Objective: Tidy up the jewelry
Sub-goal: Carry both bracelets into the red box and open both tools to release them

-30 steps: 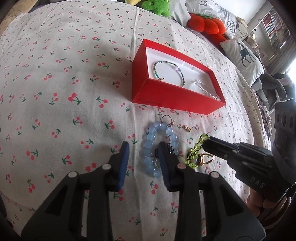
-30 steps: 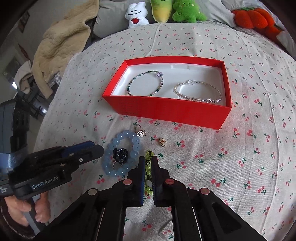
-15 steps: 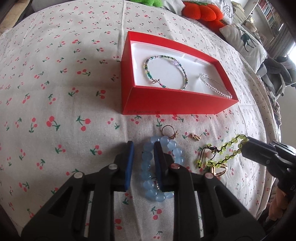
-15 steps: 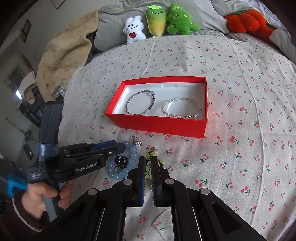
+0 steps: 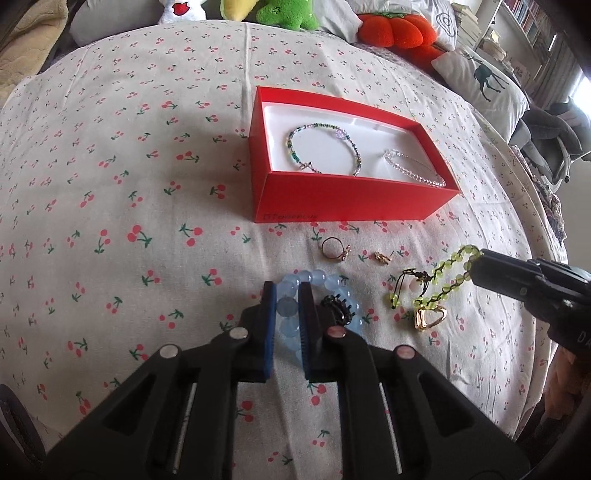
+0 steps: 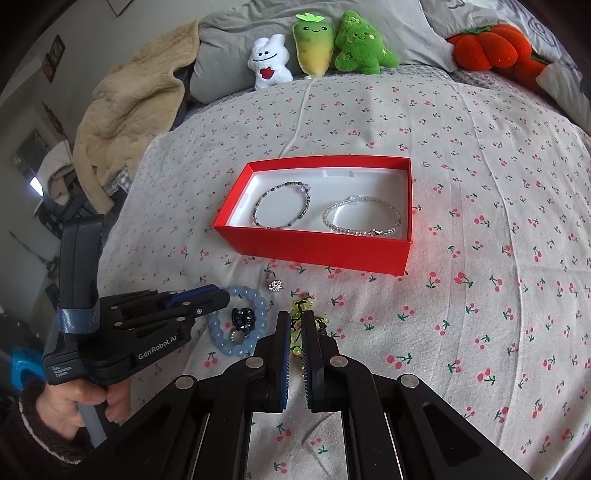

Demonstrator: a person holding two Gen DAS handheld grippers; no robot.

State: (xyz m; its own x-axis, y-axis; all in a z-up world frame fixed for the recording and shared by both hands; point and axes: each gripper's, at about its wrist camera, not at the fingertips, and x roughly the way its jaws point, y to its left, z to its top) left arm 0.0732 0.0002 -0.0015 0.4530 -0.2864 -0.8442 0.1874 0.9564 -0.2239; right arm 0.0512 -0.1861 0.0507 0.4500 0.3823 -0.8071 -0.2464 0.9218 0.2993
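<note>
A red box (image 5: 343, 199) (image 6: 314, 247) on the cherry-print bedspread holds a green beaded bracelet (image 5: 321, 147) (image 6: 280, 208) and a clear crystal bracelet (image 5: 413, 168) (image 6: 362, 216). My left gripper (image 5: 287, 291) (image 6: 218, 295) is shut on the blue bead bracelet (image 5: 317, 284) (image 6: 236, 328), which rings a black ring (image 5: 338, 306). My right gripper (image 6: 294, 317) (image 5: 476, 260) is shut on the yellow-green bead bracelet (image 5: 439, 273) (image 6: 299, 308) and lifts one end. A gold heart ring (image 5: 428, 317), a gold ring (image 5: 334, 249) (image 6: 274, 282) and an earring (image 5: 380, 257) lie loose.
Plush toys (image 6: 317, 48) and an orange plush pumpkin (image 6: 487, 48) (image 5: 395, 29) line the far edge of the bed. A beige blanket (image 6: 129, 110) is heaped at the back left. A deer-print pillow (image 5: 484, 85) lies at the right.
My left gripper has closed on the blue bead bracelet. My right gripper has pulled up and back with the yellow-green bracelet, stretching it out. Both cameras have risen.
</note>
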